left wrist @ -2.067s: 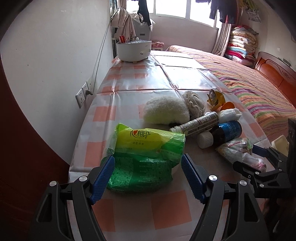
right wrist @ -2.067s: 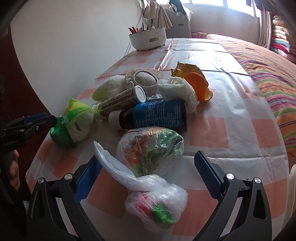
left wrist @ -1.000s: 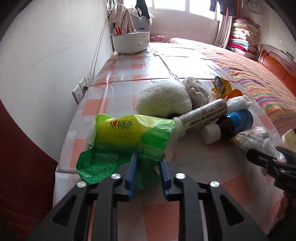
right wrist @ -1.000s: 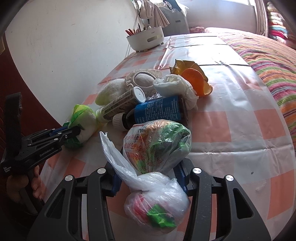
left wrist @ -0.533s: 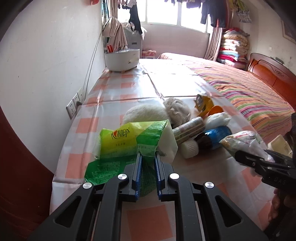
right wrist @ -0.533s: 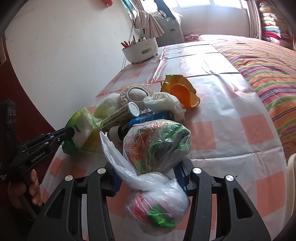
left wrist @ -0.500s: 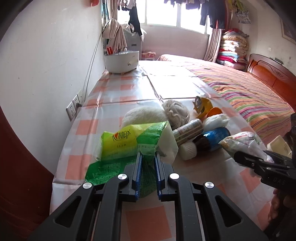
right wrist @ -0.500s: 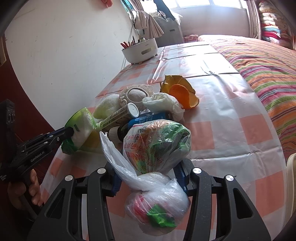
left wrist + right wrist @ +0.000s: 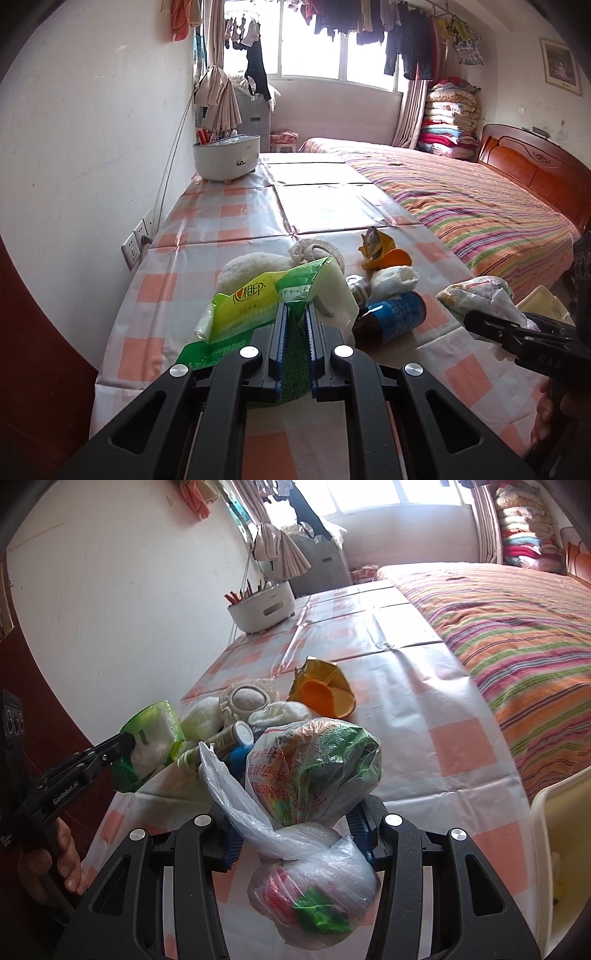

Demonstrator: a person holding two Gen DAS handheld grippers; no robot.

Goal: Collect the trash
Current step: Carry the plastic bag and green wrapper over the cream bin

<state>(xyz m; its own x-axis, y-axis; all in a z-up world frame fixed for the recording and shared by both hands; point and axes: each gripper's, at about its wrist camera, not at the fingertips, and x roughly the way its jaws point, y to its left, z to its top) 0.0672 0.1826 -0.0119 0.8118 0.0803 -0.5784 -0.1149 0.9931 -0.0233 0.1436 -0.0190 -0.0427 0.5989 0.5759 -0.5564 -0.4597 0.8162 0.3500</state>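
A green and yellow tissue pack (image 9: 251, 302) hangs tilted above the checked table (image 9: 229, 218). My left gripper (image 9: 295, 314) is pinching its crumpled lower edge, jaws still closing tight, pads pressing on the wrapper. The right wrist view shows the same pack (image 9: 155, 738) in the left gripper (image 9: 129, 744), a hand below it. My right gripper (image 9: 295, 830) is shut on a knotted clear plastic bag of trash (image 9: 314, 764), whose tied lower lump hangs toward the camera. In the left wrist view, that bag (image 9: 476, 291) sits in the right gripper (image 9: 476, 321) at the right.
On the table lie a blue-labelled brown bottle (image 9: 391, 317), a white tube (image 9: 221, 742), an orange wrapper (image 9: 384, 251) and fluffy white cloths (image 9: 251, 266). A white utensil holder (image 9: 227, 157) stands far back. A striped bed (image 9: 480, 206) borders the right; a cream bin (image 9: 557, 830) sits low right.
Both grippers closed on their loads and rose. The tissue pack has come up off the table and tipped; the plastic bag has lifted away from the bottle.
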